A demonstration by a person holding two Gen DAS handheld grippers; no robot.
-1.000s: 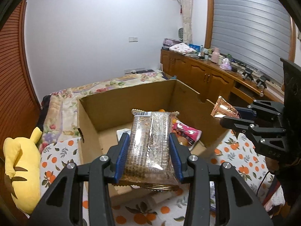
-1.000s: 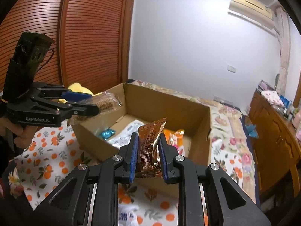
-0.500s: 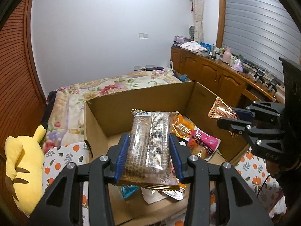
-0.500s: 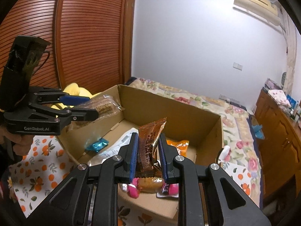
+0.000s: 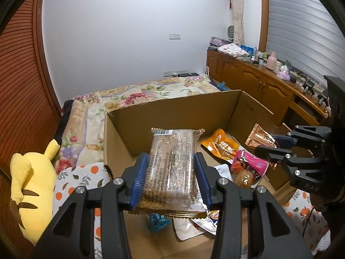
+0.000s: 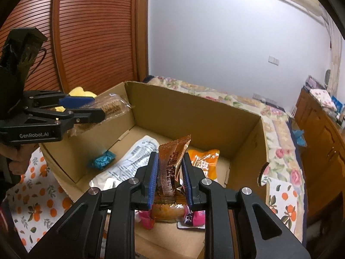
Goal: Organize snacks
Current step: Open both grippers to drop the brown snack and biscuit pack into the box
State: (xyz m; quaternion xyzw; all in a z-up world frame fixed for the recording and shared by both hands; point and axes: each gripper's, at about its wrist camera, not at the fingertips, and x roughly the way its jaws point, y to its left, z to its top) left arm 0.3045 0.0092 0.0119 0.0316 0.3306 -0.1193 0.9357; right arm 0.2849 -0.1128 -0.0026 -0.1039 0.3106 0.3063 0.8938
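one white pouch (image 6: 129, 161) – plain only from right wrist.

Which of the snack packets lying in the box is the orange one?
The orange foil pouch lying near the far wall of the cardboard box. Beside it lie a pink packet, a white wrapper and a small teal one.

Hidden and unreadable parts

The clear bar pack (image 5: 171, 168) covers the teal wrapper (image 5: 158, 220) and white pouch (image 5: 185, 226) beneath; the copper packet (image 6: 171, 168) hides the pink pack (image 6: 192, 218); the counter (image 5: 278, 75) items are too small to identify
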